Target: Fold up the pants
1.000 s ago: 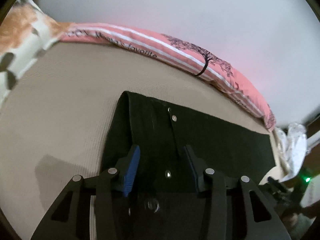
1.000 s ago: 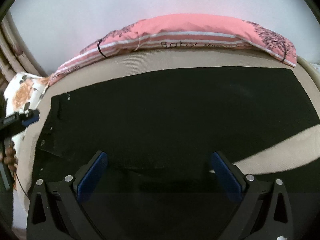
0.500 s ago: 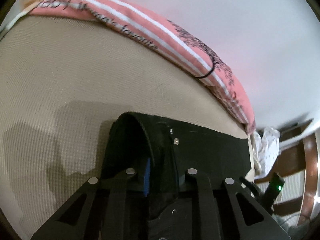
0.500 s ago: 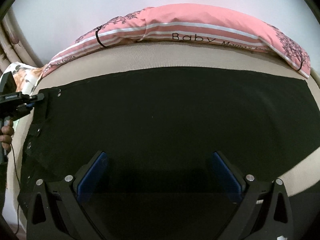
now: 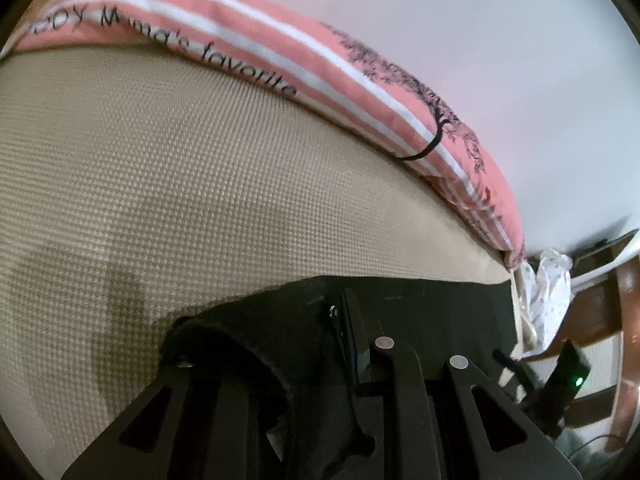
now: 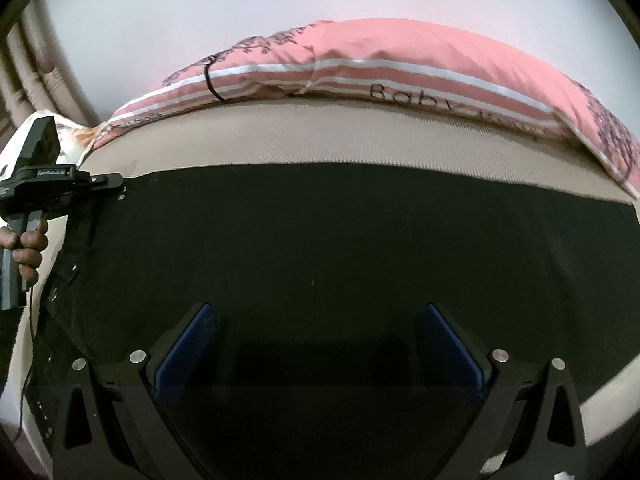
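Holding the right gripper (image 6: 316, 320) wide open just above the pants (image 6: 320, 240), blue pads (image 6: 186, 354) well apart, gripping nothing. Spreading one pair of black pants flat and lengthwise over the near half of the mattress (image 5: 180, 180), reaching almost to its right edge and leaving a beige strip bare along the far edge.

Pinching the waistband end near the mattress's left edge with the left gripper (image 5: 336, 344), jaws nearly together on the cloth, and raising a soft hump of it over one finger. Gripping that tool's handle with one bare hand (image 6: 26, 246), low at the left of the right wrist view.

Judging the handling: probably dealing with soft, limp cloth, light to middling in weight, sagging wherever unsupported, neither fragile nor slippery against the textured cover. Expecting the waistband to be the thickest and firmest part, so likely the surest place for a grip; taking the far hem or leg edge with the open gripper and carrying both ends over together seems sensible. Watching for a single layer slipping out of a pinch and leaving the fold uneven.

Counting: one pair of pants, two grippers, one hand in view, a few small metal studs (image 6: 75, 268) along the waistband, too small for a firm number. Farthest off, seeing one pink striped pillow (image 5: 280, 64) running along the mattress's far edge against a pale wall (image 5: 480, 40).
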`<control>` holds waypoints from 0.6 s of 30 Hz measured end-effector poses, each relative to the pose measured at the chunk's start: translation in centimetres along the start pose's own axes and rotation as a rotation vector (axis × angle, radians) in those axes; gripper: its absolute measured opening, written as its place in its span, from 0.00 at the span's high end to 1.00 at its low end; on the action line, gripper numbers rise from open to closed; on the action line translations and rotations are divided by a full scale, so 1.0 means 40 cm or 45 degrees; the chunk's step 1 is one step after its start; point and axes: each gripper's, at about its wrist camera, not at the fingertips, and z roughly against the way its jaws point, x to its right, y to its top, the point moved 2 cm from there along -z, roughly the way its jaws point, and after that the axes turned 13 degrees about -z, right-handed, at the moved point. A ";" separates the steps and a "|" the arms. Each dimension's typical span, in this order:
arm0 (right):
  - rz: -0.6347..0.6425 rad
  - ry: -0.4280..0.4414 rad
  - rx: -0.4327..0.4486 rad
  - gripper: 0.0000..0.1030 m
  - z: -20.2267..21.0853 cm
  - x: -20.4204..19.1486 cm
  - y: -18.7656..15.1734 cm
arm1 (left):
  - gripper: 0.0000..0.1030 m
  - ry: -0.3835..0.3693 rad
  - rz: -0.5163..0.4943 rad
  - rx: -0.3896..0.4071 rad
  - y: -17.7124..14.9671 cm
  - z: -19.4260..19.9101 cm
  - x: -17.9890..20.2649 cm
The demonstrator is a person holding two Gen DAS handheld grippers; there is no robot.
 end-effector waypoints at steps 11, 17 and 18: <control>0.625 0.239 -0.200 0.00 -0.043 -0.059 0.191 | 0.91 -0.087 -0.264 0.270 -0.032 0.177 0.177; 0.857 0.403 -0.305 0.02 -0.082 -0.118 0.288 | 0.91 -0.068 -0.297 0.268 -0.035 0.193 0.230; 0.881 0.411 -0.320 0.07 -0.097 -0.125 0.300 | 0.91 -0.062 -0.300 0.269 -0.034 0.196 0.232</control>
